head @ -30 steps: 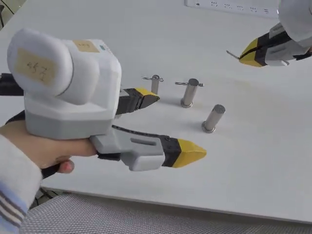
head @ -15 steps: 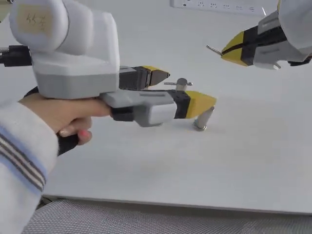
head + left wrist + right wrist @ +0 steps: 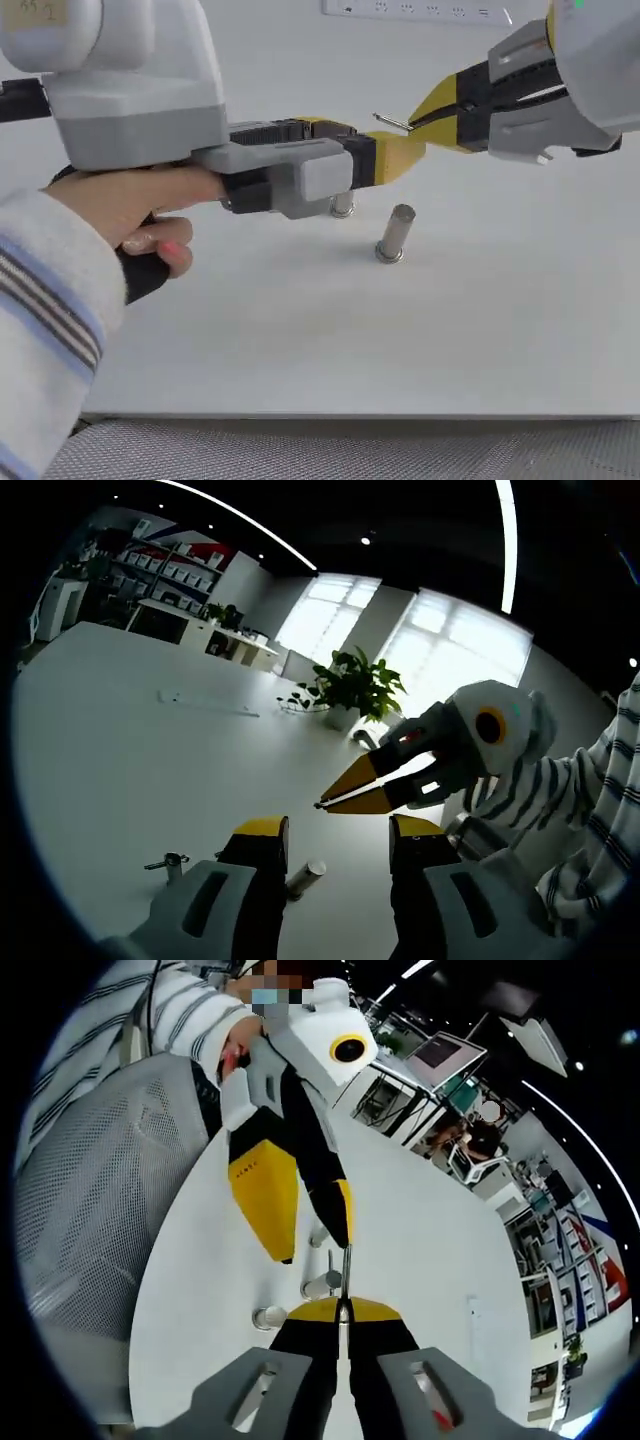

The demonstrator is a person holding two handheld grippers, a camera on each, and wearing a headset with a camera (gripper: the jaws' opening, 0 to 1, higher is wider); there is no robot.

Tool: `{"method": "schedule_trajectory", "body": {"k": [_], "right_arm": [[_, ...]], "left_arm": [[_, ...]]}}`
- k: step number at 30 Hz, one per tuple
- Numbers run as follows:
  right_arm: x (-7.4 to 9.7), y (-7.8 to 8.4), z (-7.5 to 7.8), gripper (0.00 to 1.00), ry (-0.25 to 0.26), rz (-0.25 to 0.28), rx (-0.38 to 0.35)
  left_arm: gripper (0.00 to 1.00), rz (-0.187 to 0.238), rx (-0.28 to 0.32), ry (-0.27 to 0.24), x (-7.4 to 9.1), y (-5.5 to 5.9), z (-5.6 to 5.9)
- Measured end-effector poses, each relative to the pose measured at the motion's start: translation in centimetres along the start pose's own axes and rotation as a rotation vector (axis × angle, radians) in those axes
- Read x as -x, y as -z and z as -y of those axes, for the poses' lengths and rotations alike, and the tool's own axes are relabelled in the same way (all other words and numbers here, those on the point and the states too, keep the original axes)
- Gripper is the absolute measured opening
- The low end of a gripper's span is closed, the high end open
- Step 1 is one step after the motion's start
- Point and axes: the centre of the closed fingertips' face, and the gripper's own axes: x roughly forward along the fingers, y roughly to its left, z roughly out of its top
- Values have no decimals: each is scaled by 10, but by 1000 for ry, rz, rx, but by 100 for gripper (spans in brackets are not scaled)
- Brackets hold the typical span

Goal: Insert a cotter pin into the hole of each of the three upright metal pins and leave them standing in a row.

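Observation:
A bare upright metal pin (image 3: 396, 232) stands on the white table (image 3: 480, 330). The foot of a second pin (image 3: 343, 208) shows under my left gripper (image 3: 385, 142), which hovers open over the row and hides the rest. My right gripper (image 3: 418, 120) is shut on a cotter pin (image 3: 390, 121), whose tip reaches the left jaws. In the left gripper view, the bare pin (image 3: 305, 877) stands below my open left gripper (image 3: 338, 830), and a pin with a cotter (image 3: 170, 862) is at the left. In the right gripper view, the cotter pin (image 3: 345, 1270) sticks out of the right gripper (image 3: 342, 1306) above two pins (image 3: 325, 1283).
A white power strip (image 3: 410, 10) lies at the table's far edge. A grey mesh chair (image 3: 300, 455) sits below the near edge. A hand and striped sleeve (image 3: 60, 300) hold the left gripper. Bare tabletop spreads right of the pins.
The left gripper has moved right and forward over the row, covering the two far pins. The right gripper has brought the cotter pin leftward to the left jaws. The head camera shifted too.

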Motion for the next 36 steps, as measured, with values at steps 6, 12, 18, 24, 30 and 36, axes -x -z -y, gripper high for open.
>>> {"method": "schedule_trajectory", "body": {"k": [6, 12, 18, 24, 30, 36], "right_arm": [[-2, -10, -9, 0, -13, 18, 12], [-3, -14, -13, 0, -23, 29, 14], [-3, -17, -13, 0, -27, 32, 23], [-3, -18, -14, 0, -30, 31, 36], [-4, -19, -15, 0, -31, 27, 46], [-4, -19, -15, 0, -34, 26, 50]], "left_arm": [[25, -9, 42, 1, -1, 3, -2], [19, -31, 60, -5, -1, 10, -1], [14, -38, 75, -5, -2, 11, -3], [6, -46, 80, -3, -3, 12, -4], [3, -57, 95, 0, -3, 13, -7], [0, -62, 101, -2, -3, 14, -9]]}}
